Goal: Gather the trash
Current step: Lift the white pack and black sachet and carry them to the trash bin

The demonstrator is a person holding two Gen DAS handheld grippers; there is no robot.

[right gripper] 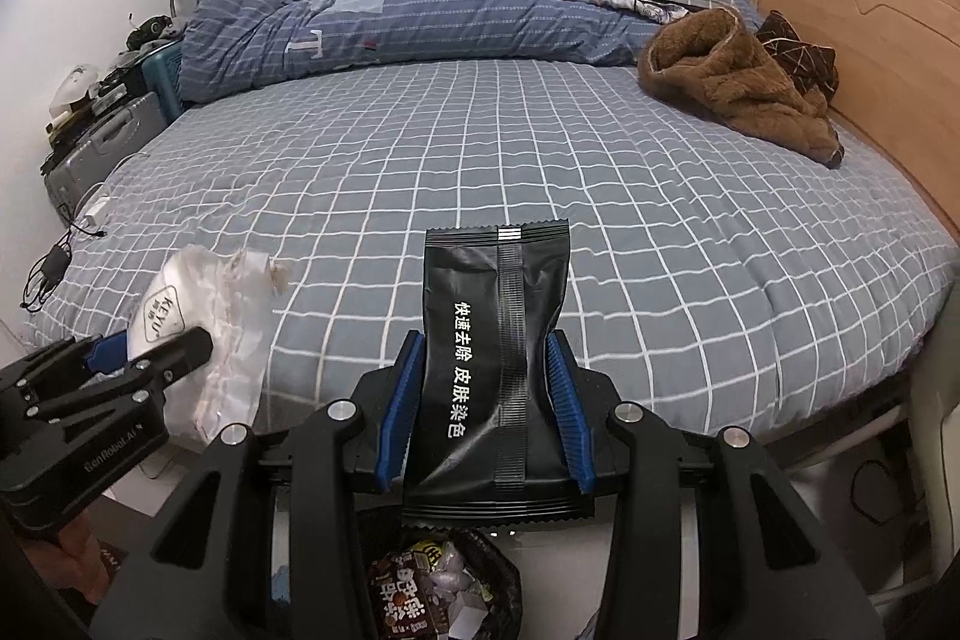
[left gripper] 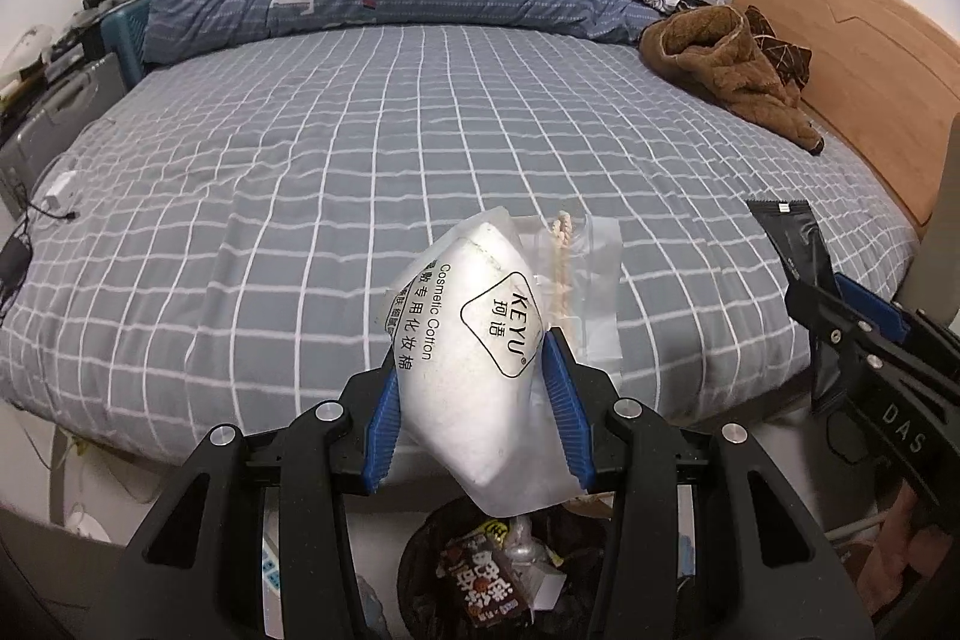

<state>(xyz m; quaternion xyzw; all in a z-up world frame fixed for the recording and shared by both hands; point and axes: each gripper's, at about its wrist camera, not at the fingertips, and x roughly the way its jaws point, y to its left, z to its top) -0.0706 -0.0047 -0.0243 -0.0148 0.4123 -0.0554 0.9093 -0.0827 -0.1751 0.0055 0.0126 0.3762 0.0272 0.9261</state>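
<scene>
My left gripper (left gripper: 474,358) is shut on a white bag of cosmetic cotton (left gripper: 480,304), with a clear wrapper (left gripper: 594,280) bunched behind it. In the right wrist view that gripper (right gripper: 150,346) and the white bag (right gripper: 180,292) are at the lower left. My right gripper (right gripper: 485,340) is shut on a black sachet (right gripper: 486,280) with white print, held upright. The left wrist view shows this sachet (left gripper: 792,232) at the right edge. Both hang over the front edge of the bed. Below them is a bin with a black liner (left gripper: 414,568) (right gripper: 510,592) holding snack wrappers.
A bed with a grey checked sheet (right gripper: 540,160) fills the view. A folded blue quilt (right gripper: 390,16) and pillow lie at the back, a brown fleece jacket (right gripper: 732,82) at the right by the wooden headboard (right gripper: 870,40). A grey suitcase (right gripper: 102,142) and cables are at the left.
</scene>
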